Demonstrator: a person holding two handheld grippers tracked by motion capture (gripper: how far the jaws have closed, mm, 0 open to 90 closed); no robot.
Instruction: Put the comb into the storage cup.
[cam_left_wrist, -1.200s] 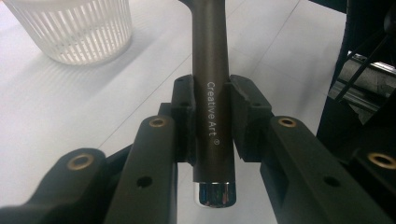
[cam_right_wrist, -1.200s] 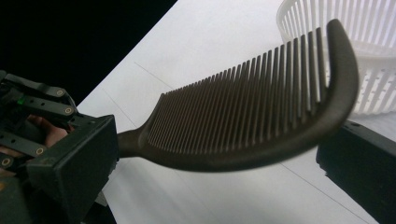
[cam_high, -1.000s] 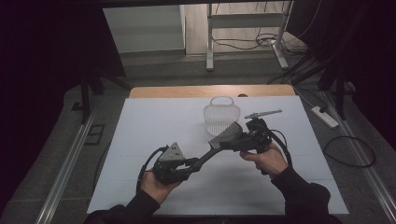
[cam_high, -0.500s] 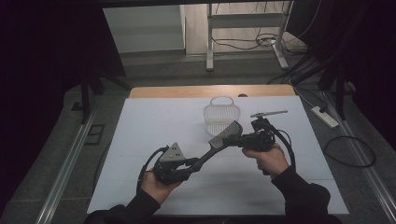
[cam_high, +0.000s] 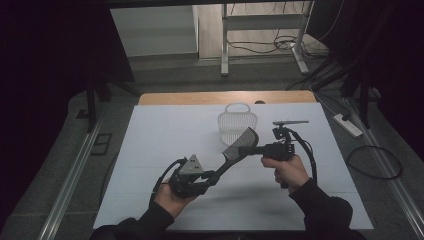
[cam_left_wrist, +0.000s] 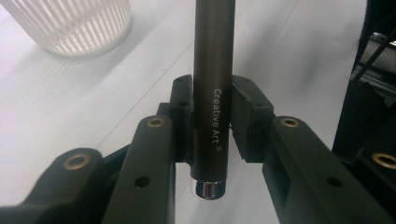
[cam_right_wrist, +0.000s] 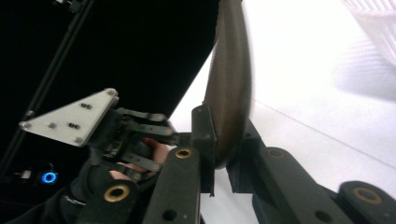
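A dark hairbrush (cam_high: 235, 150) is held slanted above the white table (cam_high: 165, 140) between both grippers. My left gripper (cam_high: 215, 176) is shut on its round handle (cam_left_wrist: 212, 56), which bears the words "Creative Art"; the pads (cam_left_wrist: 181, 116) press it from both sides near the chrome end cap. My right gripper (cam_high: 246, 149) has just been closing and is now shut on the brush head (cam_right_wrist: 229, 93), with the jaws clamped on its lower edge. In the right gripper view, the left gripper's grey plate (cam_right_wrist: 70, 116) and the hand holding it are at the left.
A white ribbed basket (cam_high: 237, 120) stands upright just behind the brush, toward the table's far edge, also seen as the basket (cam_left_wrist: 70, 23). A wooden strip (cam_high: 225, 97) borders the far side. On the floor lie a power strip (cam_high: 347, 125) and cables.
The right gripper's jaws have closed onto the brush head. Both hands and the brush stay almost where they were.
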